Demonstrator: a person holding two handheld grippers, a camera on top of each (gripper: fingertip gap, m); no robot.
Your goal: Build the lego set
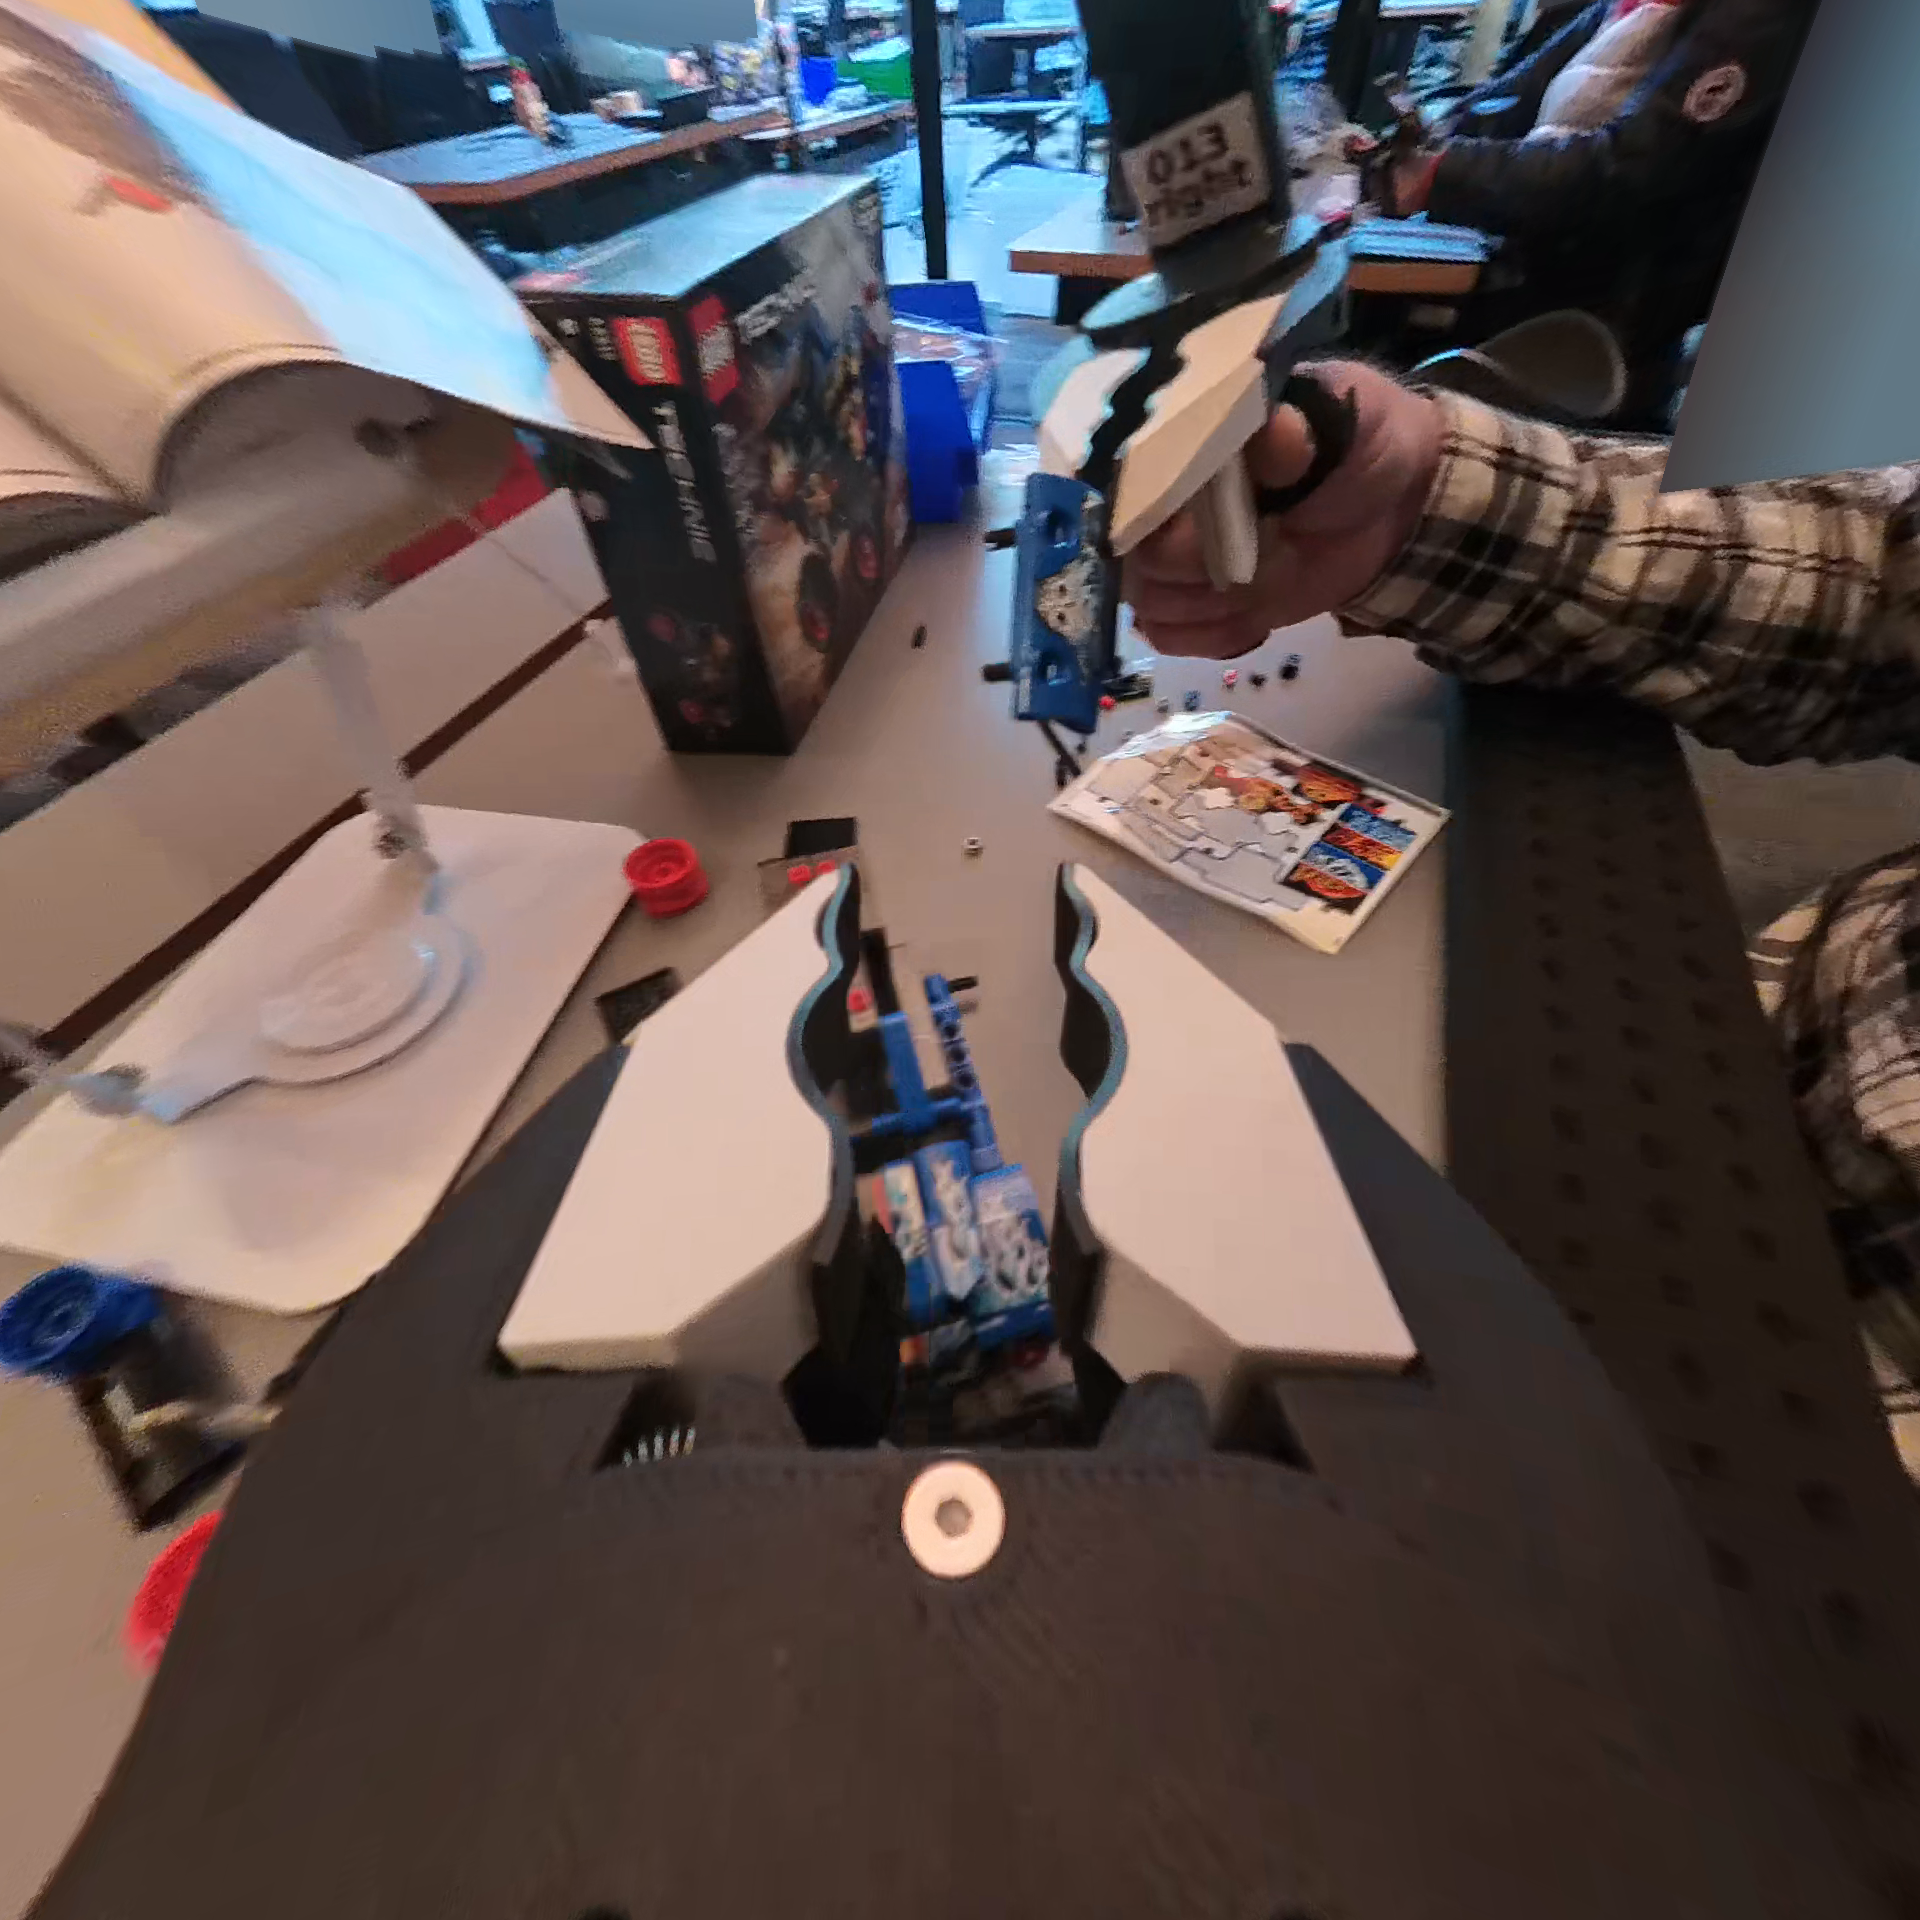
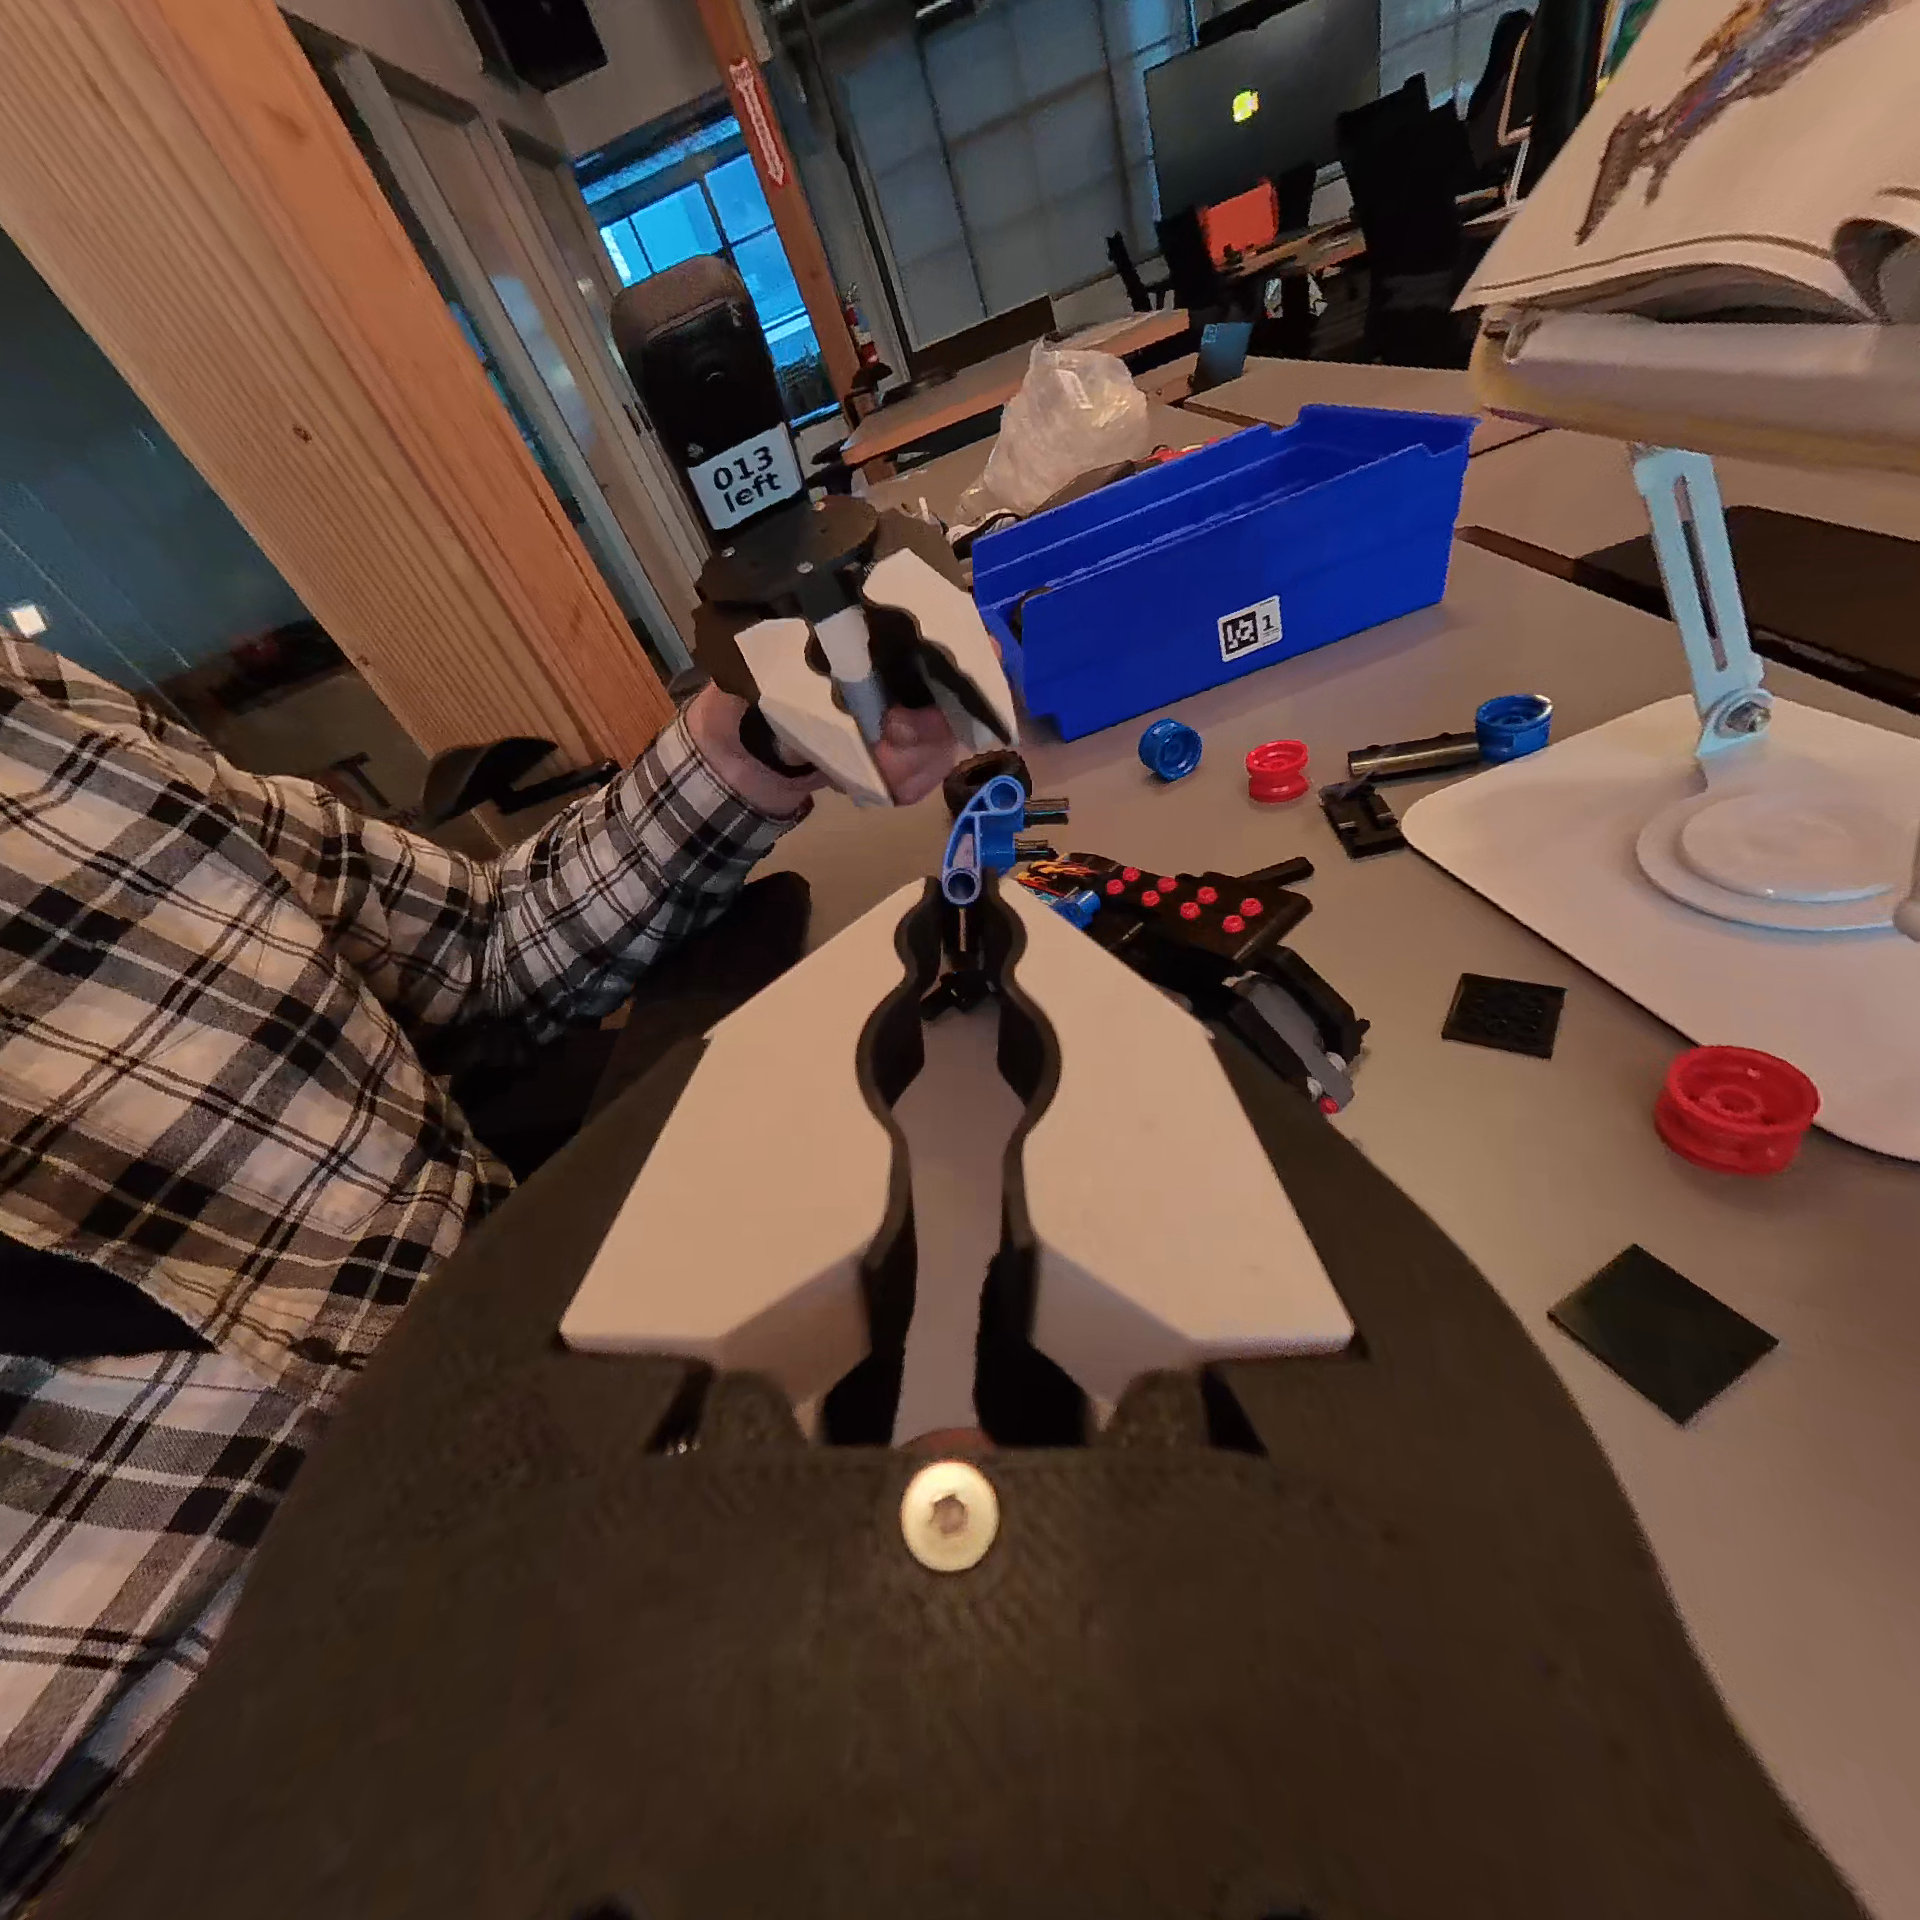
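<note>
Left tongs (image 1: 958,894) fill the near foreground of their own view, jaws well apart, with the half-built model (image 1: 961,1195) seen through the gap; whether the pads touch it I cannot tell. That model lies on the worktop (image 1: 914,769), black and blue with red pins and flame stickers along one side. Right tongs (image 2: 966,896) have their tips pinched together on a blue part (image 2: 977,842), a stickered piece with a black axle beneath it, lifted clear of the worktop and hanging just beside the model's end. The step in hand looks like fitting this part onto the model. The next move likely calls for the left tongs to close on the model and steady it while the right ones line the axle up with its hole and press in; a small tilt could jam the pin or knock the part loose. A sticker sheet (image 1: 1247,831) lies near the right hand, partly used by the look of it. Red and blue wheels (image 2: 1735,1110) sit scattered and unfitted, so much of the build seems left. The lego box (image 1: 748,499) stands behind, carrying a red brand logo and white lettering; each gripper wears a white printed label, and the blue bin (image 2: 1226,582) has a square code tag. An open booklet (image 2: 1714,239) rests on a white stand (image 2: 1704,623).
</note>
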